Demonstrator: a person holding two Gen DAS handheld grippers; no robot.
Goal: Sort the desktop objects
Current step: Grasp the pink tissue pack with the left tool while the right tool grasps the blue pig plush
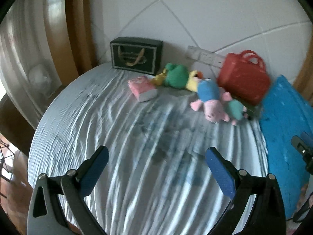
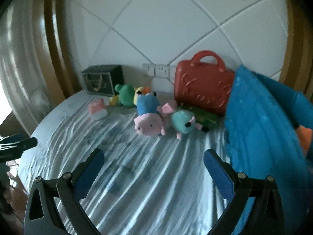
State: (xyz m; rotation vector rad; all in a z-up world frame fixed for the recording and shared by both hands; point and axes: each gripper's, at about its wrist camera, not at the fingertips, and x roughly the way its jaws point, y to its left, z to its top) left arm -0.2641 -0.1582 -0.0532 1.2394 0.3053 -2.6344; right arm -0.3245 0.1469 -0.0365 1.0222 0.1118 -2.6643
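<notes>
Where the wrinkled pale blue-grey sheet (image 1: 137, 166) covers the surface, it runs back to a white wall with diagonal seams (image 2: 156, 29), framed by brown wooden trim (image 1: 76, 29) on the left, with white wall sockets (image 2: 161, 70) low behind the toys. One dark green box (image 1: 136, 55) stands at the back left, one red plastic case (image 2: 203, 90) with a handle stands upright at the back right, and one bright blue cloth (image 2: 260, 137) is heaped on the right edge. One small pink packet (image 1: 142, 90) lies in front of the box. The plush toys form a loose row running from back left to front right: one green plush (image 2: 126, 96), one yellow plush (image 1: 192, 83) partly hidden, one pink pig plush in blue (image 2: 147, 117) lying lengthwise with its snout toward the cameras, and one teal-bodied plush (image 2: 183, 122) touching it beside the case. Both the left gripper (image 1: 156, 168) and the right gripper (image 2: 153, 170) hover over bare sheet with fingers spread wide, holding nothing.
</notes>
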